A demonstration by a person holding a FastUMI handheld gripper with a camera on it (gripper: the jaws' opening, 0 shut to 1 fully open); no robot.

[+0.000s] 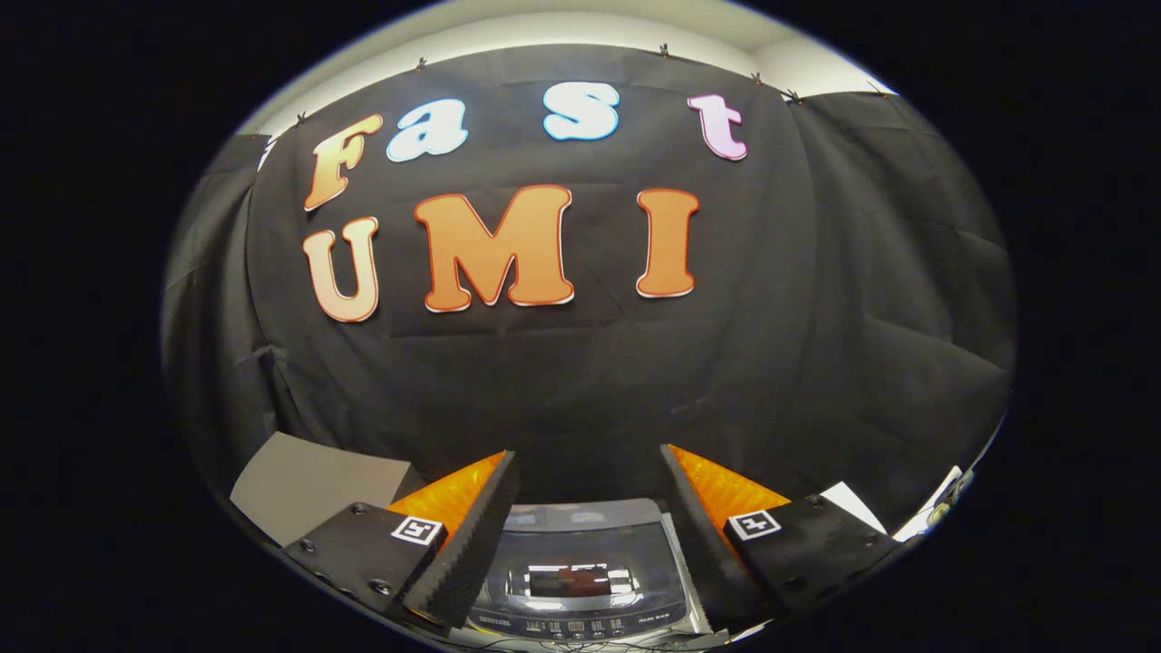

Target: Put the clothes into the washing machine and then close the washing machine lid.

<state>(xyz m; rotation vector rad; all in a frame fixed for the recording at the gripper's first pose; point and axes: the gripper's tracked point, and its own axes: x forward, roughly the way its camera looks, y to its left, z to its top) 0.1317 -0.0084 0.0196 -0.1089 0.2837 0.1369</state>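
Against the booth's black cloth wall, the gripper (585, 508) hangs above the washing machine (580, 571), fingers spread wide and empty, its lid (580, 544) apparently down.

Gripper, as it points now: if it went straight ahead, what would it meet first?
Probably the black cloth wall. The open gripper holds nothing and aims above the washing machine, whose lid looks closed. Depth is unclear.

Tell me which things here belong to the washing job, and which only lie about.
For the job:
washing machine, seen between the fingers, its clear lid down
gripper, open, holding nothing

Lying about:
grey board, beside the machine
white sheet, on the other side
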